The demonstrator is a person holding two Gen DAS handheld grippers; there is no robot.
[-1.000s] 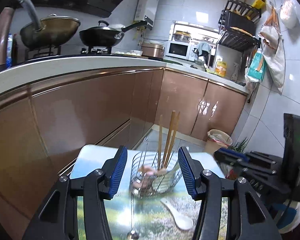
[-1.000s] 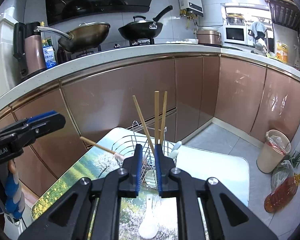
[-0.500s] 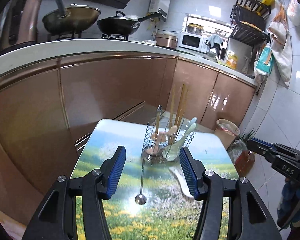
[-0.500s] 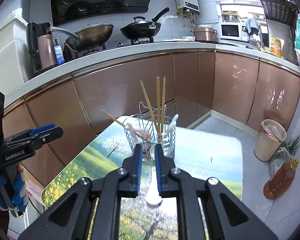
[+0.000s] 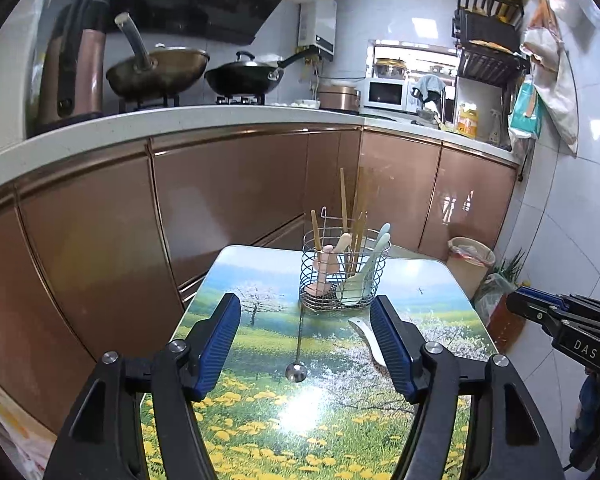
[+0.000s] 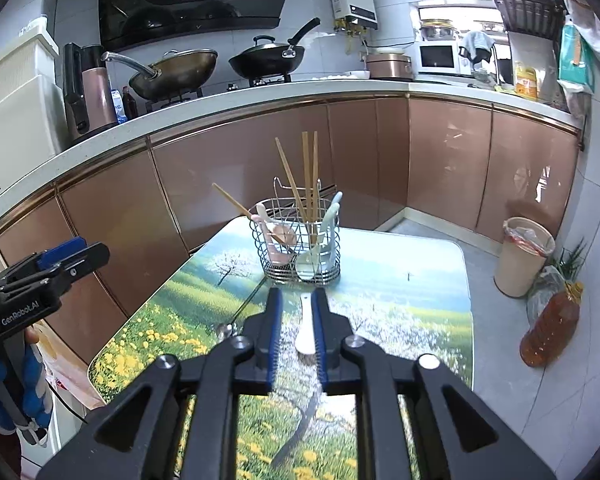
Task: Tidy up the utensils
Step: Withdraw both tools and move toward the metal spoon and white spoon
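Hovering over the tabletop (image 5: 260, 432) printed with a flowery meadow, the left hand-held gripper (image 5: 305, 344) stands wide with its jaws opening and nothing between the pads. Its view shows a long-handled metal ladle (image 5: 298, 354) lying ahead of it, the bowl toward the camera, and a white ceramic spoon (image 5: 367, 340) just beside the right finger; in the right wrist view the ladle is mostly hidden by the gripper's finger. The right hand-held gripper (image 6: 297, 316) is narrow, its jaws opening, and the white ceramic spoon (image 6: 306, 326) shows in the gap, lying on the tabletop (image 6: 400, 304) and not gripped. Beyond stands the round wire utensil basket (image 6: 296, 246), holding wooden chopsticks (image 6: 309, 176) and pale spoons. Only the right view shows the amber bottle (image 6: 550, 326) on the floor. Compared with a second ago, both grippers have drawn back from the basket, which now looks farther off, and both stand wider.
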